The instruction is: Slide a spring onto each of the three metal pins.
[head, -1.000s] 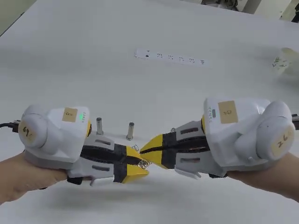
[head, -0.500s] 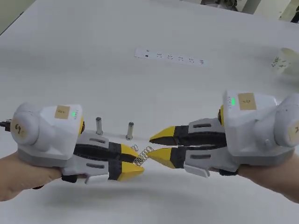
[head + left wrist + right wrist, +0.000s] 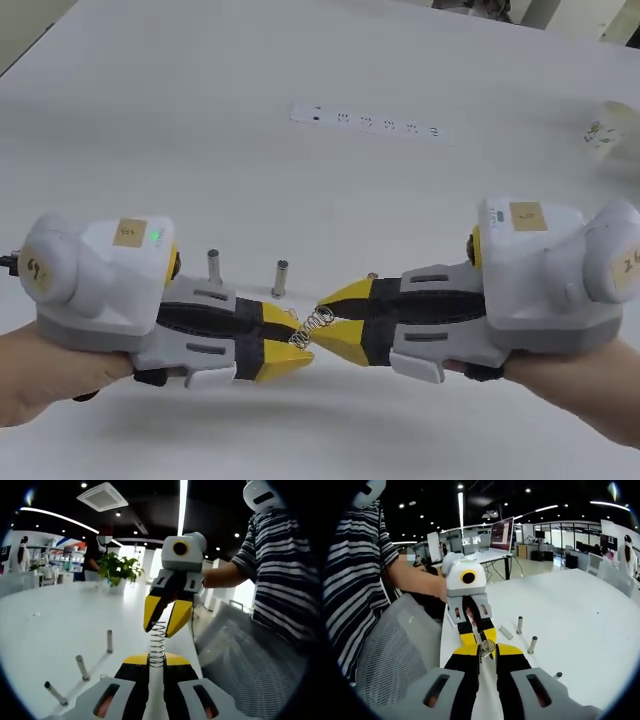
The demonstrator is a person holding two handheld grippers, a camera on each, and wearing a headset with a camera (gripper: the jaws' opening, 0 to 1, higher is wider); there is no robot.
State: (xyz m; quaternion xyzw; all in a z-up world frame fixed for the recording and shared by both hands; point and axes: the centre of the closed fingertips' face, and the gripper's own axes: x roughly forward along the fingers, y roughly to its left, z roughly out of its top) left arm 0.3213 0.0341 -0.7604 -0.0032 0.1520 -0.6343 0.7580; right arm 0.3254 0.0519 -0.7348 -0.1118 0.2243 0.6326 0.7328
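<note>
A small metal spring (image 3: 310, 328) bridges the two grippers, held off the white table (image 3: 330, 200). My left gripper (image 3: 290, 345) is shut on its near end, as the left gripper view shows at the spring (image 3: 157, 645). My right gripper (image 3: 330, 320) faces it tip to tip, open, its yellow jaws standing either side of the spring's other end (image 3: 487, 647). Two bare upright pins (image 3: 214, 265) (image 3: 281, 277) stand just behind the left gripper. All three pins (image 3: 519, 625) (image 3: 533, 644) (image 3: 557, 675) are bare. A second spring (image 3: 505, 632) lies on the table near them.
A white power strip (image 3: 365, 122) lies across the far middle of the table, and a crumpled clear item (image 3: 610, 130) sits at the far right edge. In the gripper views a person in a striped shirt (image 3: 280, 570) and a mesh chair (image 3: 395, 655) are close behind.
The right gripper drew back to the right and opened, then came in again so its jaws now flank the spring's free end. The left gripper kept hold of the spring.
</note>
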